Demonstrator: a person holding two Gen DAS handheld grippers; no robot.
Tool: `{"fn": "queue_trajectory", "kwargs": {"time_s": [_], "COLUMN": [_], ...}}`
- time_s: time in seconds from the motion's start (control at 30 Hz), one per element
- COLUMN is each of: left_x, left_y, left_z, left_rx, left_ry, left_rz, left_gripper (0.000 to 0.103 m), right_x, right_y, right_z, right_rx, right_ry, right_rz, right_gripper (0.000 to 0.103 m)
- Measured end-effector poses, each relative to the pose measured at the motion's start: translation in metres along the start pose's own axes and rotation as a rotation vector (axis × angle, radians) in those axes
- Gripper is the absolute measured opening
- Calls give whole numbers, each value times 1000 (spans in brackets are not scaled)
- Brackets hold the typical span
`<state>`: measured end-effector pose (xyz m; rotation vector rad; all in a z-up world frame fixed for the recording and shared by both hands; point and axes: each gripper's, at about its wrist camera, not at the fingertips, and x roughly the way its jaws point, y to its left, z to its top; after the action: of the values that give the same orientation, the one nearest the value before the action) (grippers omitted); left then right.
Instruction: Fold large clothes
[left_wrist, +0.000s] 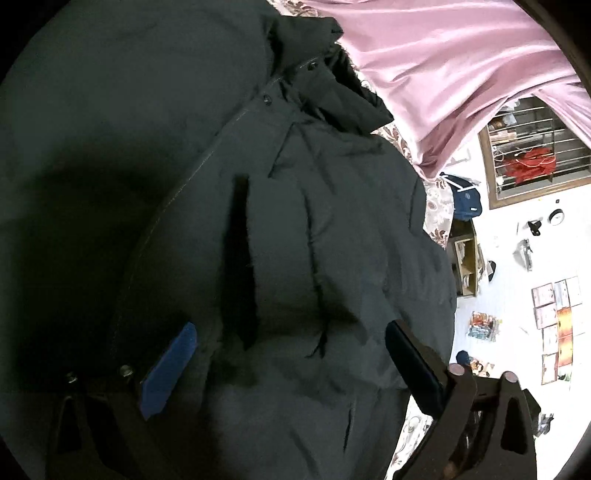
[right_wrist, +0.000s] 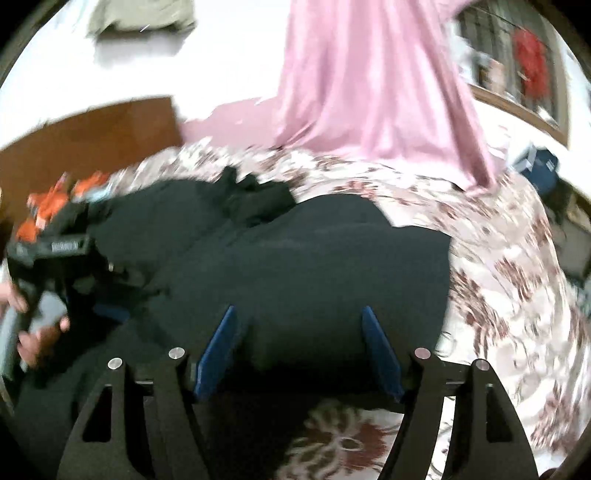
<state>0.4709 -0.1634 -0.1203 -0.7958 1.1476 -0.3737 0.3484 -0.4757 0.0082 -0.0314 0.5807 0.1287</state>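
Dark padded hooded jacket (left_wrist: 295, 221) spread on floral bedsheet (right_wrist: 498, 258); left tool (left_wrist: 288, 354) wide over puffy fabric; right tool (right_wrist: 299, 350) wide at jacket's edge; pink satin curtain (right_wrist: 369, 74) behind.

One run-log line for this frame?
task: fold large clothes | dark jacket spread on floral bedspread | left gripper open | right gripper open | nothing gripped

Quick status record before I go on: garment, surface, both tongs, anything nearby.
garment: dark jacket, spread front up, hood at far end
surface: floral bedspread
left tongs: open, over the jacket front, gripping nothing
right tongs: open, at the jacket's near edge, view blurred
nearby: pink curtain hangs beyond the bed
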Motion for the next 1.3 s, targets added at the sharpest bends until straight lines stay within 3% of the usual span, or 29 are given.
{"fn": "queue_trajectory", "kwargs": {"time_s": [0.1,0.27,0.33,0.37,0.57,0.7,0.9,1.07,1.3], "left_x": [9,2,-5,-9,-54,-91,-147,-189,-197], "left_y": [-12,-27,-36,-44,-90,-115,-144,-120,-49], "left_z": [1,1,-1,-2,2,10,18,37,64], "left_rx": [21,84,137,177,378,460,632,639,568], "left_ry": [18,-57,-86,-104,-282,-385,-555,-643,-604], "left_rz": [31,144,185,235,284,301,387,460,521], "left_gripper": [63,42,14,7,7,6,6,6,6], "right_x": [-4,15,21,21,26,27,19,21,31], "right_y": [-25,-43,-47,-50,-55,-51,-36,-17,27], "right_z": [-8,-11,-9,-9,-6,-4,9,17,24], "right_rx": [76,140,170,180,234,237,252,240,127], "right_ry": [-8,-3,-1,0,-5,-20,-85,-114,-88], "right_rz": [-13,-56,-55,-53,-50,-59,-53,-40,-41], "right_gripper": [66,66,66,66,66,66,66,68,74]}}
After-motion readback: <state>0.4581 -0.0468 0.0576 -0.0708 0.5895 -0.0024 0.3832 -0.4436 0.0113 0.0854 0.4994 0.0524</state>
